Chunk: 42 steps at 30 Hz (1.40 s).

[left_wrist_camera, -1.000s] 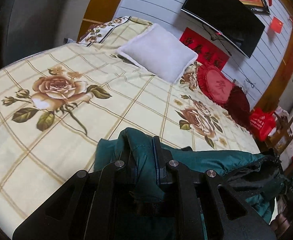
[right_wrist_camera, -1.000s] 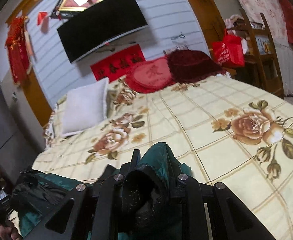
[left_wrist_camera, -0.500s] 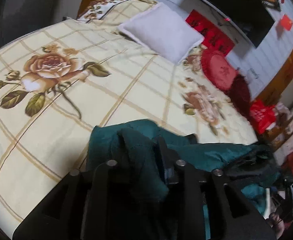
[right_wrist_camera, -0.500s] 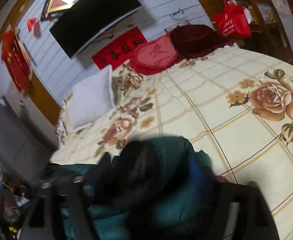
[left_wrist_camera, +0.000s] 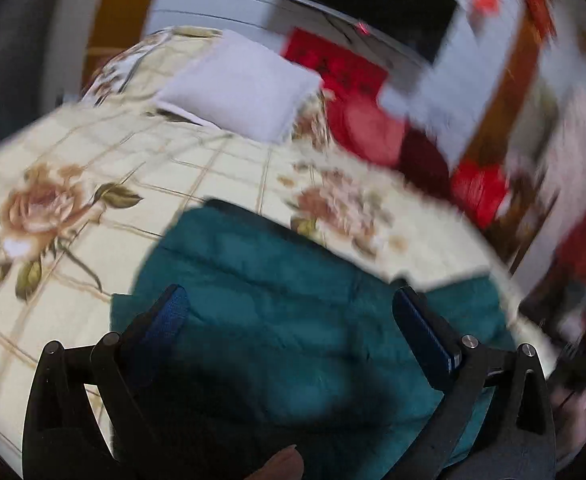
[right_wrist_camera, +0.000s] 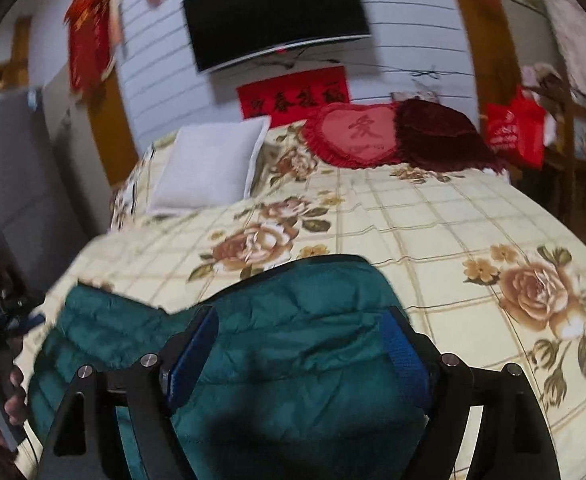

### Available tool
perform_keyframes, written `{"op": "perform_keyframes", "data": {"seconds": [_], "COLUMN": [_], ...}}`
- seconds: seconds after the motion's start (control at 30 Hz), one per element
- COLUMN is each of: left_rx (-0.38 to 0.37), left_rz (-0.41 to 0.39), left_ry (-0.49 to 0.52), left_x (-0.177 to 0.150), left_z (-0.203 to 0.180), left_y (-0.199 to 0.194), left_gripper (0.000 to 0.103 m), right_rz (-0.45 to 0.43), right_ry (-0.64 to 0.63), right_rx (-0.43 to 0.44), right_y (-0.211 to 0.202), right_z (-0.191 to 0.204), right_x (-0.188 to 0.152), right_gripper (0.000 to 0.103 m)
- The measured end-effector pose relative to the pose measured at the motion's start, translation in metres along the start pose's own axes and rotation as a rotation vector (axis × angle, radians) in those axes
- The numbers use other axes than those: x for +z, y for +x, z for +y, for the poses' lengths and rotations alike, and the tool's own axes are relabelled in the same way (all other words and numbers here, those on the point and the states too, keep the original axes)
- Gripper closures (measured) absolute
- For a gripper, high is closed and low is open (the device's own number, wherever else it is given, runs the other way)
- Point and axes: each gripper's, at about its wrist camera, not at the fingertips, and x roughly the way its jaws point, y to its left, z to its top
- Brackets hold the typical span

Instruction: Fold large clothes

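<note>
On the bed (right_wrist_camera: 433, 216): one teal jacket (right_wrist_camera: 293, 340) | my two claws, left (left_wrist_camera: 293, 320) and right (right_wrist_camera: 301, 340), just spread apart, gripping nothing | three cushions

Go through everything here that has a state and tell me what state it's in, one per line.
Teal jacket: lying on the bed, released, folded over itself.
Left gripper: open, jaws just opened wide, pads clear of the jacket.
Right gripper: open, jaws just opened, nothing pinched.
Television: off, screen dark.
White pillow: lying flat at the bed's head.
Heart cushion: propped against the wall.
</note>
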Motion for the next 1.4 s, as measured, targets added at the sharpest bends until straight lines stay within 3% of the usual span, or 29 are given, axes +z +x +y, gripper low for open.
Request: {"op": "perform_keyframes", "data": {"seconds": [0.07, 0.13, 0.33, 0.57, 0.9, 1.07, 1.17, 1.27, 1.33, 1.4], "left_rx": [0.118, 0.184, 0.249, 0.269, 0.239, 0.216, 0.168, 0.145, 0.161, 0.165], "left_rz": [0.062, 0.117, 0.137, 0.175, 0.201, 0.194, 0.161, 0.02, -0.039, -0.035], "left_ry": [0.061, 0.064, 0.065, 0.071, 0.075, 0.073, 0.029, -0.042, -0.034, -0.008], "left_x": [-0.007, -0.014, -0.023, -0.025, -0.028, -0.026, -0.015, -0.006, -0.009, -0.017], "left_z": [-0.008, -0.004, 0.001, 0.0, 0.001, 0.0, 0.006, 0.021, 0.033, 0.045], "left_y": [0.018, 0.036, 0.062, 0.073, 0.066, 0.06, 0.033, -0.021, -0.05, -0.066], "left_gripper": [0.0, 0.0, 0.0, 0.0, 0.0, 0.0, 0.0, 0.0, 0.0, 0.0], "right_rz": [0.093, 0.178, 0.284, 0.343, 0.339, 0.331, 0.216, 0.051, 0.016, 0.003], "right_ry": [-0.044, -0.073, -0.028, 0.001, 0.016, -0.032, -0.025, 0.028, 0.047, 0.091], "right_rx": [-0.007, -0.038, -0.058, -0.051, -0.018, -0.079, -0.086, -0.037, -0.024, 0.004], "right_y": [0.025, 0.051, 0.093, 0.108, 0.099, 0.088, 0.045, -0.021, -0.048, -0.068], "right_z": [0.006, 0.006, -0.015, -0.022, -0.022, -0.013, -0.014, -0.036, -0.055, -0.08], "right_x": [-0.003, -0.01, -0.019, -0.019, -0.016, -0.004, 0.011, 0.016, 0.011, -0.003], "right_gripper": [0.014, 0.013, 0.0, 0.0, 0.0, 0.0, 0.0, 0.0, 0.0, 0.0]}}
